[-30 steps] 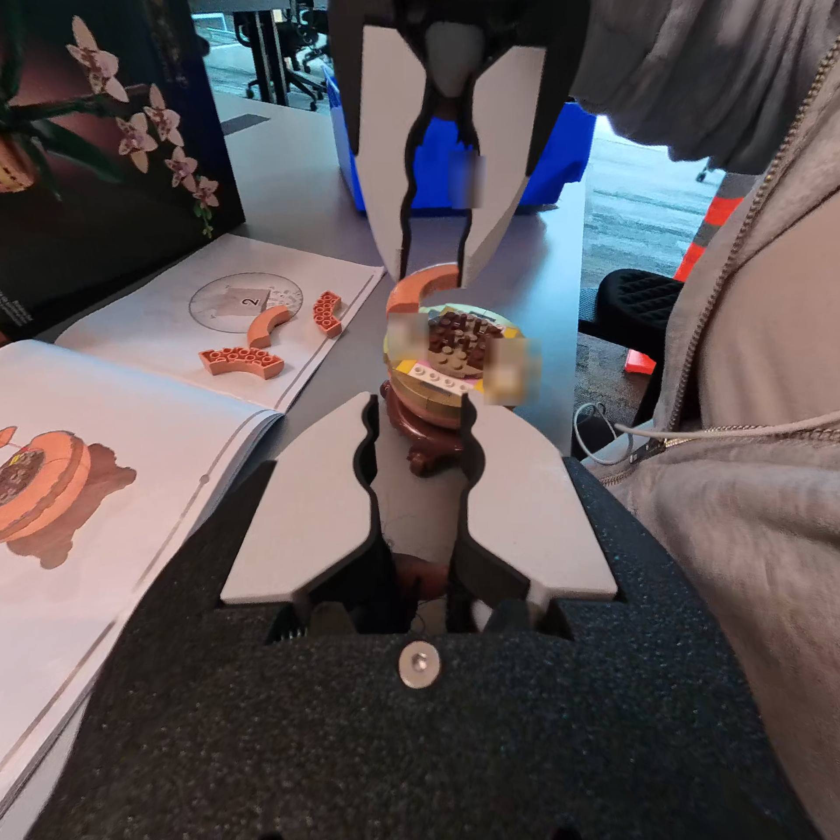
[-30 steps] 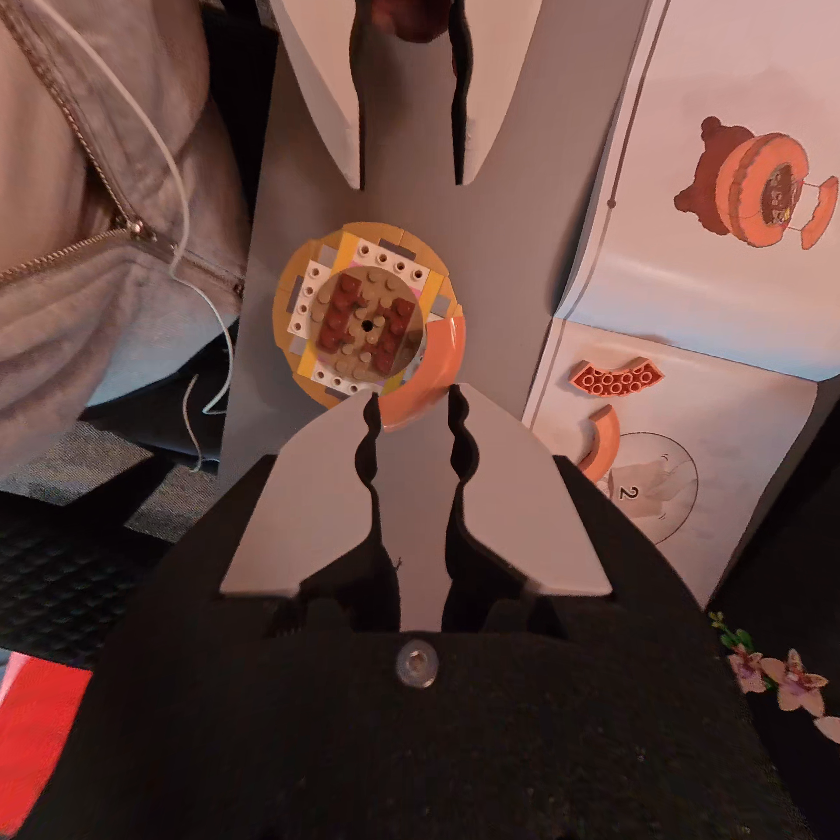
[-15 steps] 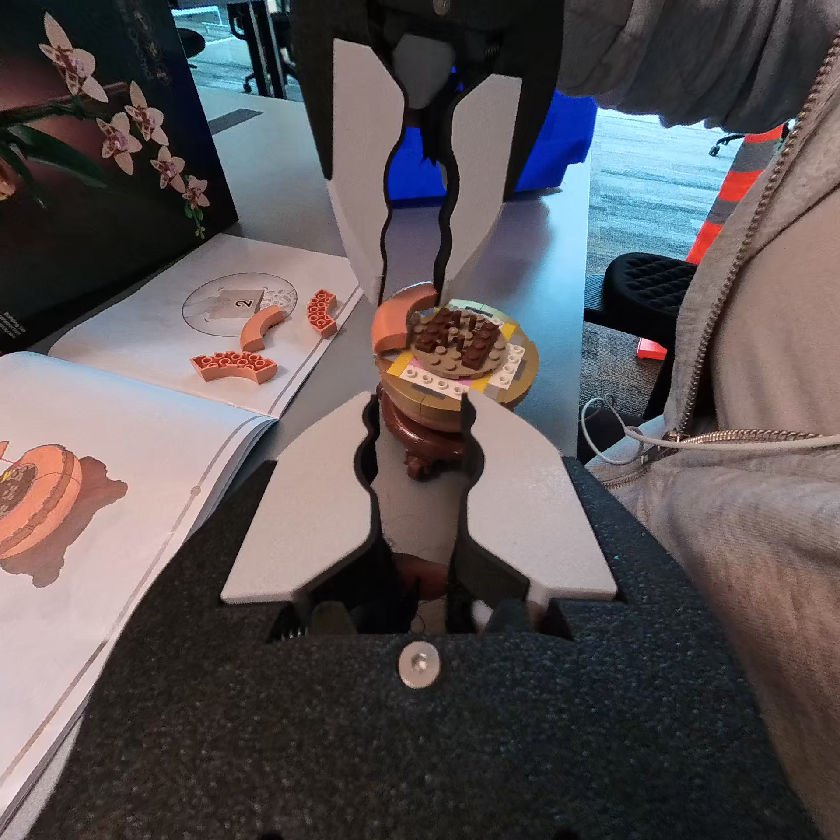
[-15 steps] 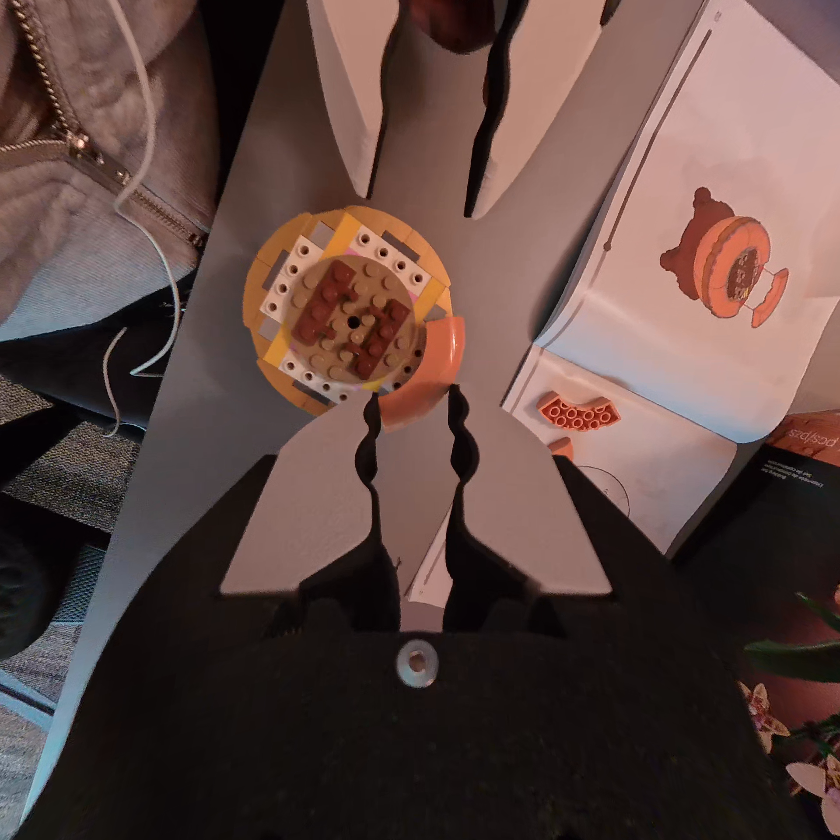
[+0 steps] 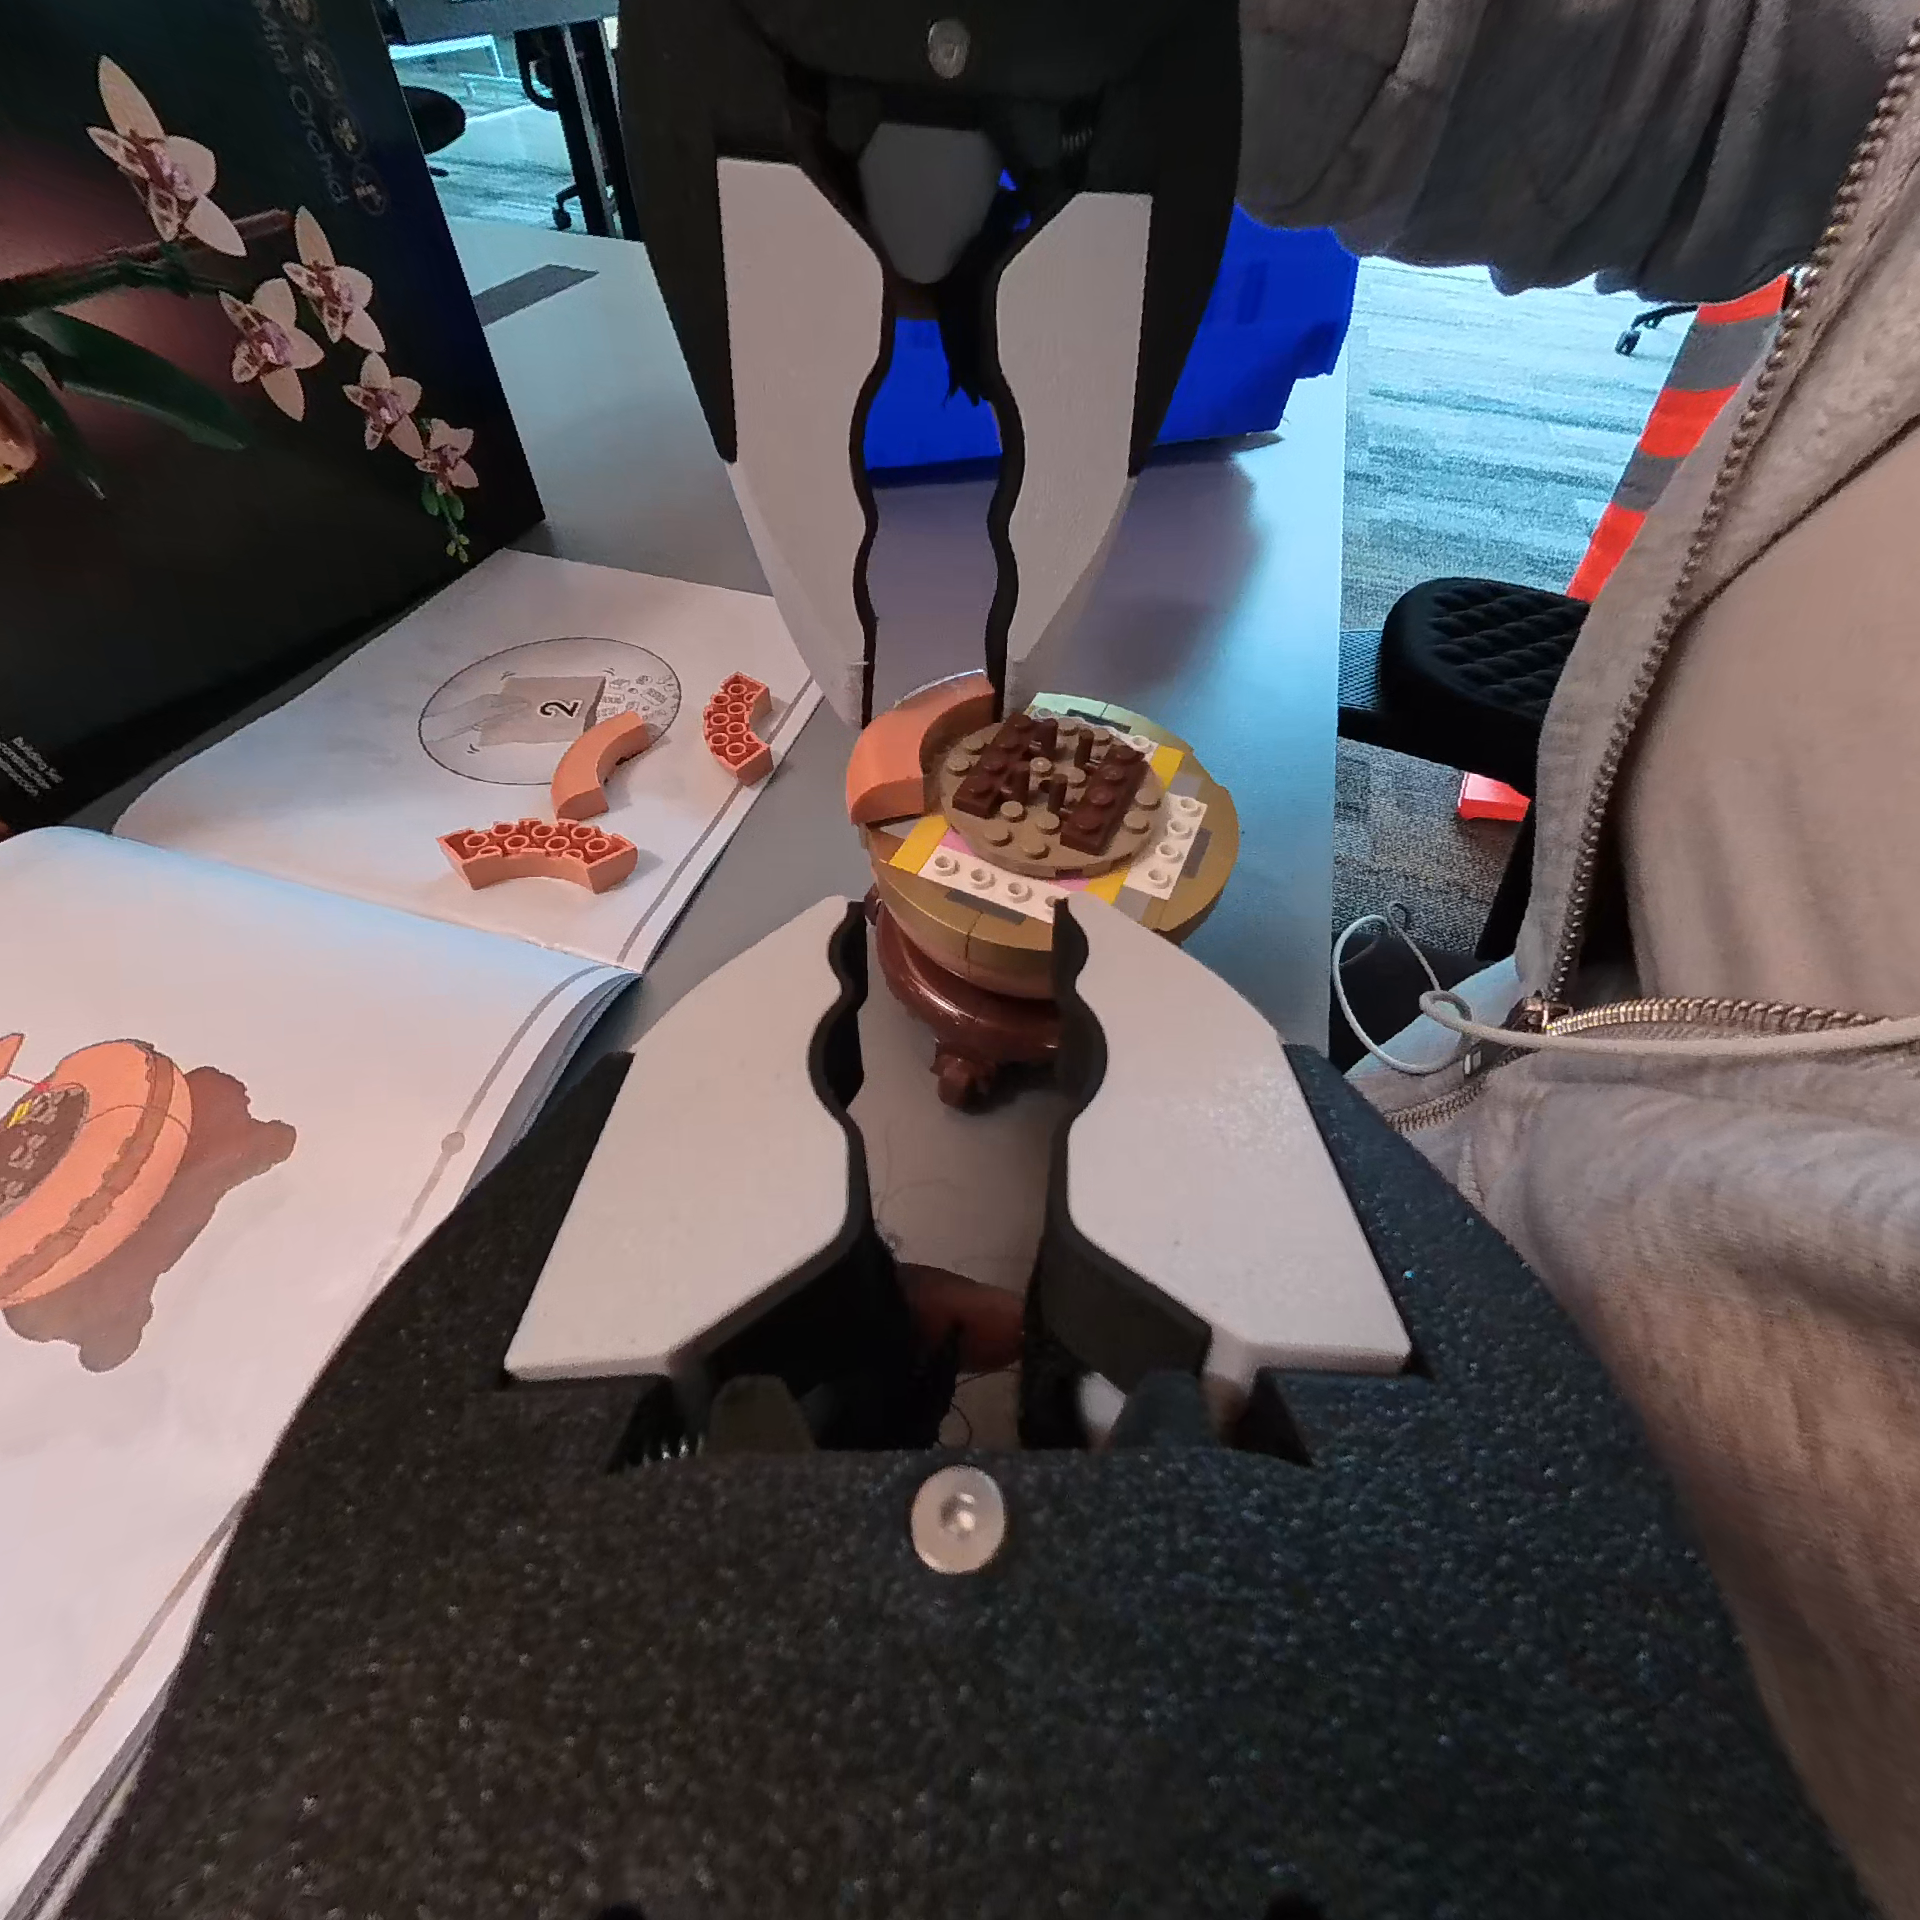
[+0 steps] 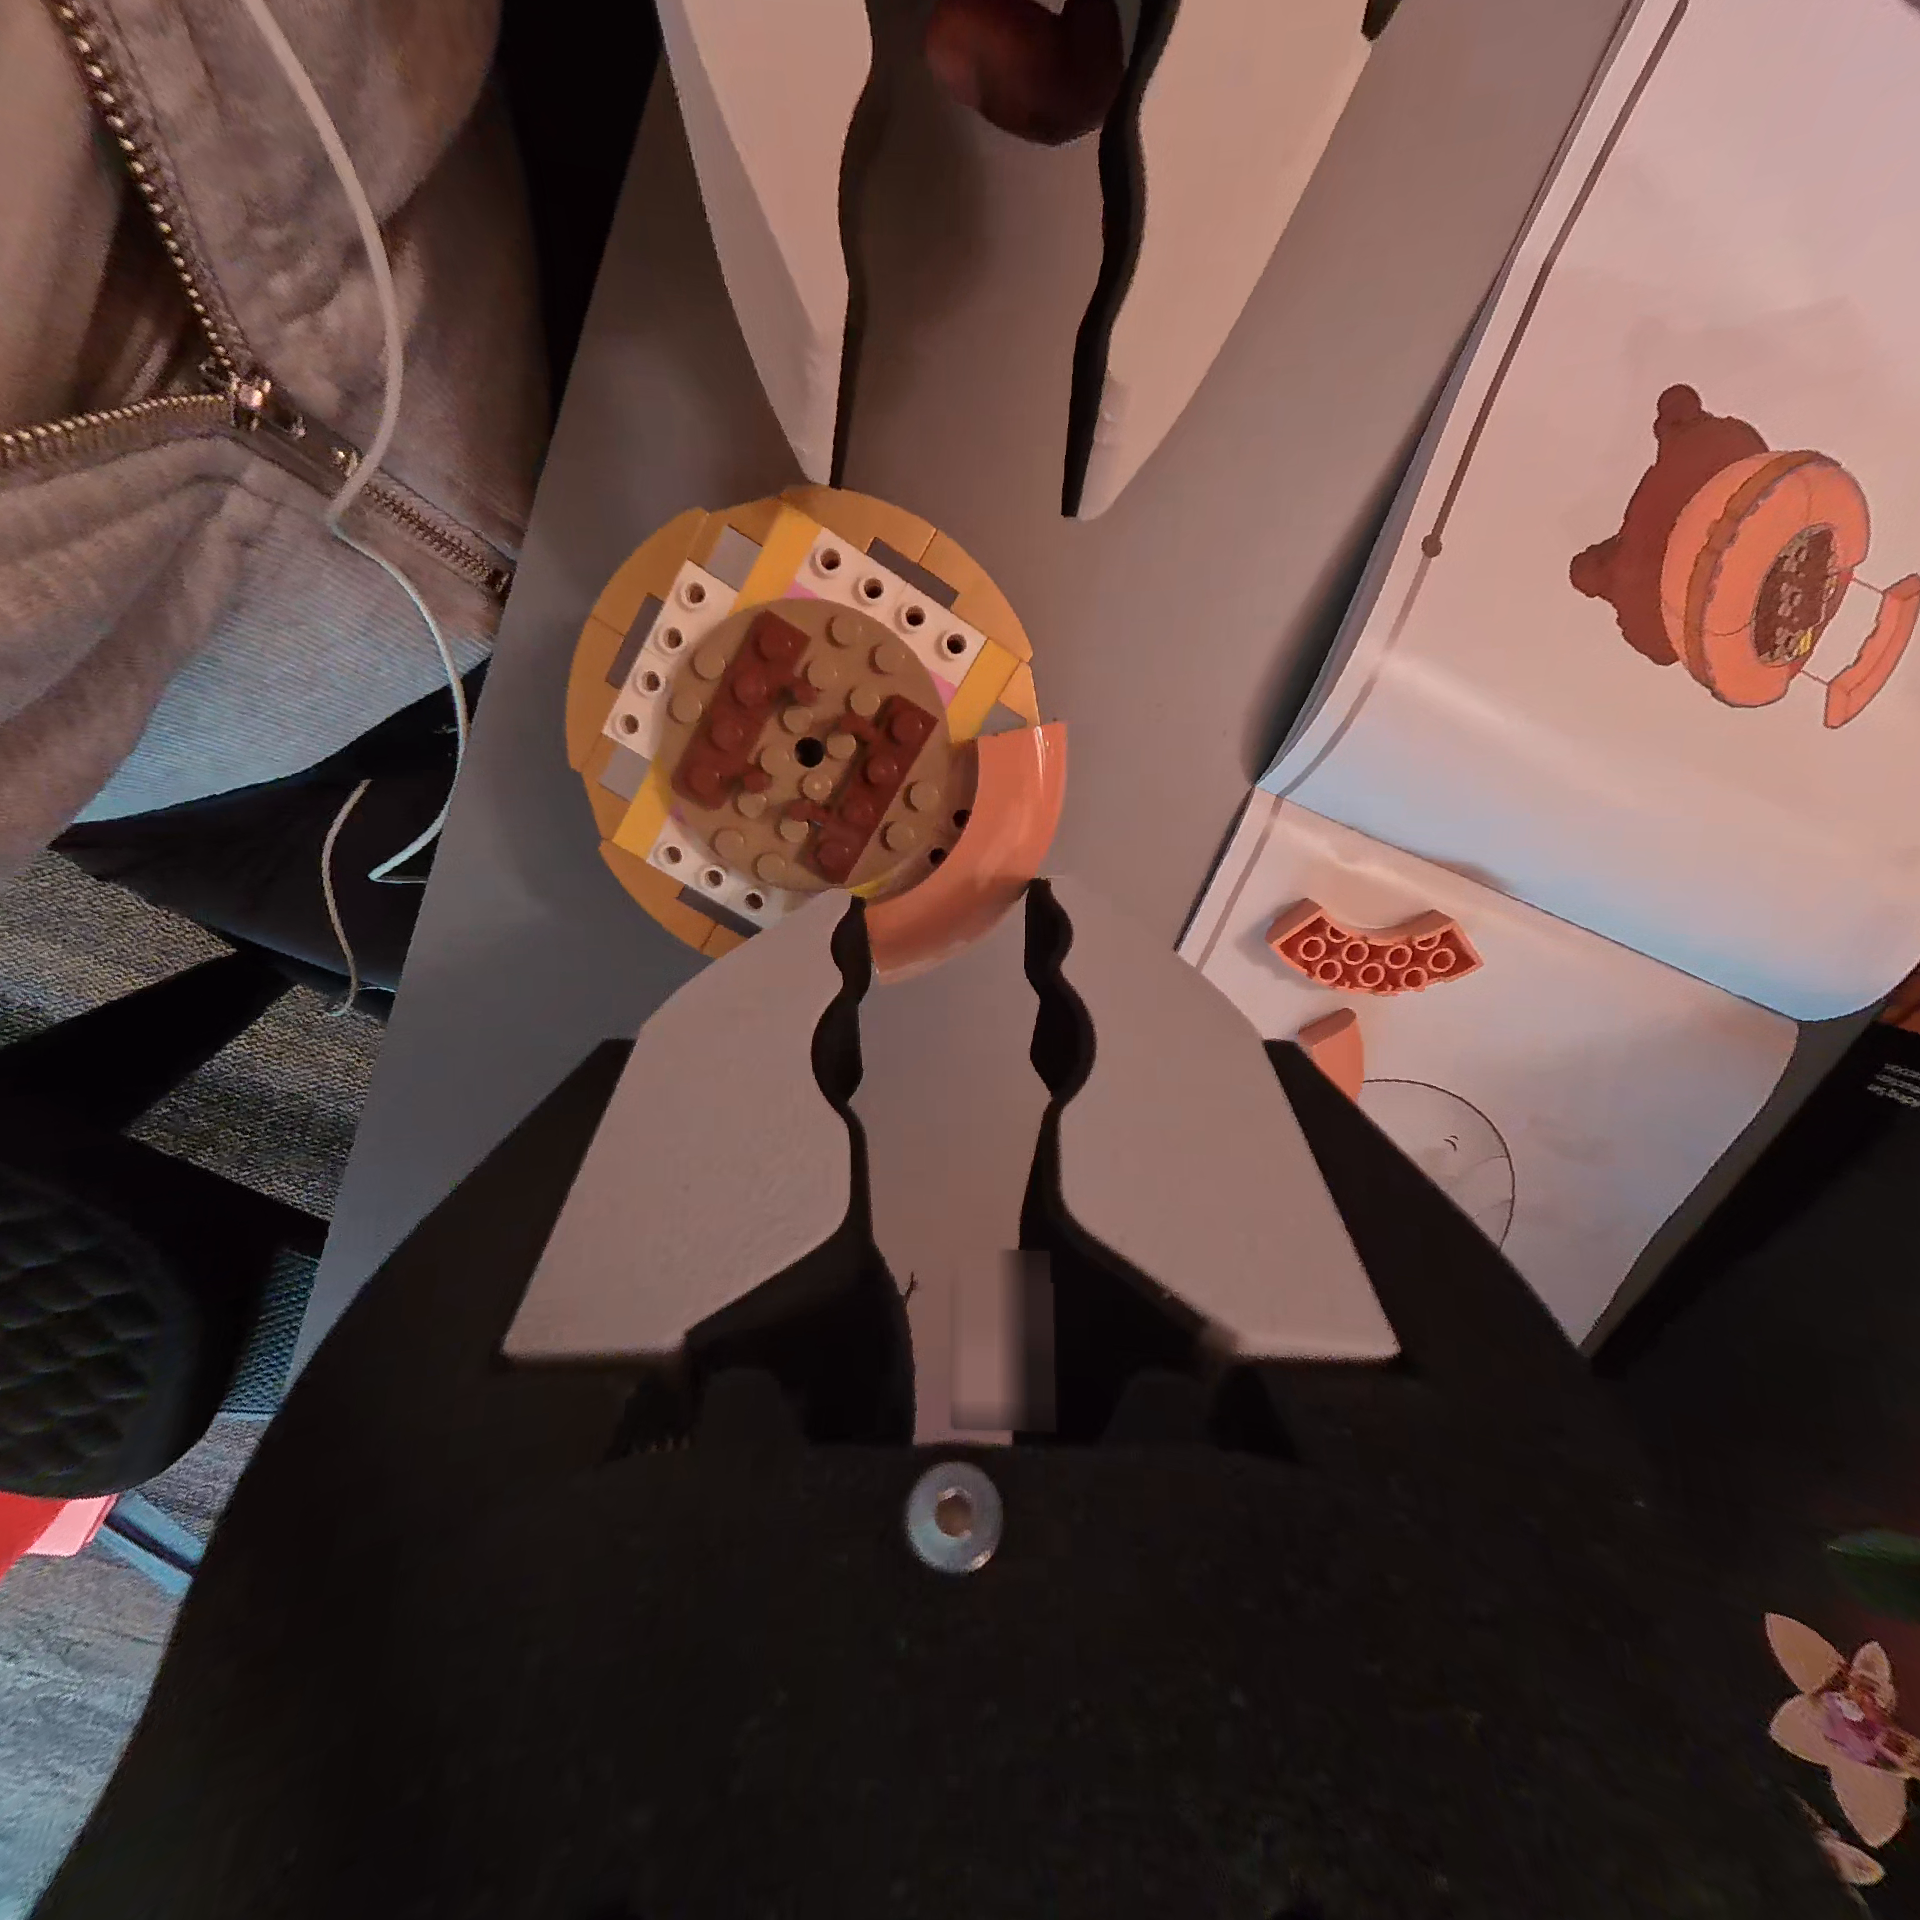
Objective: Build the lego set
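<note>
A round lego pot model (image 5: 1049, 821) has a tan and yellow disc, white studs, a brown studded centre and a dark brown base (image 5: 966, 1029). My left gripper (image 5: 956, 920) is shut on that base from the near side. My right gripper (image 5: 932, 698) reaches down from the far side. It is shut on a salmon curved brick (image 5: 899, 753) that sits on the disc's far-left rim. From above in the right wrist view, the model (image 6: 800, 717) has the curved brick (image 6: 982, 842) at its edge, between my right gripper's tips (image 6: 945, 896). The left fingers (image 6: 790, 312) show beyond it.
Three loose salmon curved bricks (image 5: 537, 857) (image 5: 597, 764) (image 5: 738, 727) lie on the open instruction booklet (image 5: 312, 748) to the left. An orchid box (image 5: 208, 468) stands behind it, and a blue bin (image 5: 1247, 343) at the back. A person in a grey hoodie (image 5: 1714, 935) is close on the right, past the table edge (image 5: 1330, 727). Tip to tip, the grippers are about 6 cm apart.
The right gripper has swung the curved brick from the model's far side round to its left rim and lowered it onto the disc. The left gripper still holds the base.
</note>
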The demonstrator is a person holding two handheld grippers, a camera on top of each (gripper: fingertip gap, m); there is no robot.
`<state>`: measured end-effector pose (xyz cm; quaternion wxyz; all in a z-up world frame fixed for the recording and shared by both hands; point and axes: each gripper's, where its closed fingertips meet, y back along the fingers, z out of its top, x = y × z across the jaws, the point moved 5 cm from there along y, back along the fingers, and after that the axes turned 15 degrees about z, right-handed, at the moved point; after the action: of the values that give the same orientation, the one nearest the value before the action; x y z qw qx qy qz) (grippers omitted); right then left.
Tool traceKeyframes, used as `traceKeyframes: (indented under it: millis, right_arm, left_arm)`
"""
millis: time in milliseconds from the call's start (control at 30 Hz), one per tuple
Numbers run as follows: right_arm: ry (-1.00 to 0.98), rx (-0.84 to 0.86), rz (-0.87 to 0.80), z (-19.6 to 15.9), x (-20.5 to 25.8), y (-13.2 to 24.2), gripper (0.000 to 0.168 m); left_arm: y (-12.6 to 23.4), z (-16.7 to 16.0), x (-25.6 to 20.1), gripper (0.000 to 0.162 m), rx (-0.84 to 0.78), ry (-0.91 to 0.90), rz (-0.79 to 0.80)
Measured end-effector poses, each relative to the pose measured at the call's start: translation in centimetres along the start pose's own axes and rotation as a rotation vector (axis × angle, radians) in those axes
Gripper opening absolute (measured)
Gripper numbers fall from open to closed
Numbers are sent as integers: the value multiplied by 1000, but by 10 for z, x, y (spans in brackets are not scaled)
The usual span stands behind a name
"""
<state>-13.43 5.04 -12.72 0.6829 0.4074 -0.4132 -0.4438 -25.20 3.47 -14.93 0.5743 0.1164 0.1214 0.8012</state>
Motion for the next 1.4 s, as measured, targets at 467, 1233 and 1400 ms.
traceKeyframes:
  millis: [467,1233,1400]
  right_arm:
    - [-5,4,32,-3,-1,0,29]
    - [-211,-1770,611,-34,-4,93,27]
    - [-211,-1701,601,-29,-2,92,27]
  left_arm:
    - [-2,6,1,33,-25,-14,10]
    - [8,13,6,33,-92,45,54]
    - [10,12,7,33,-92,51,64]
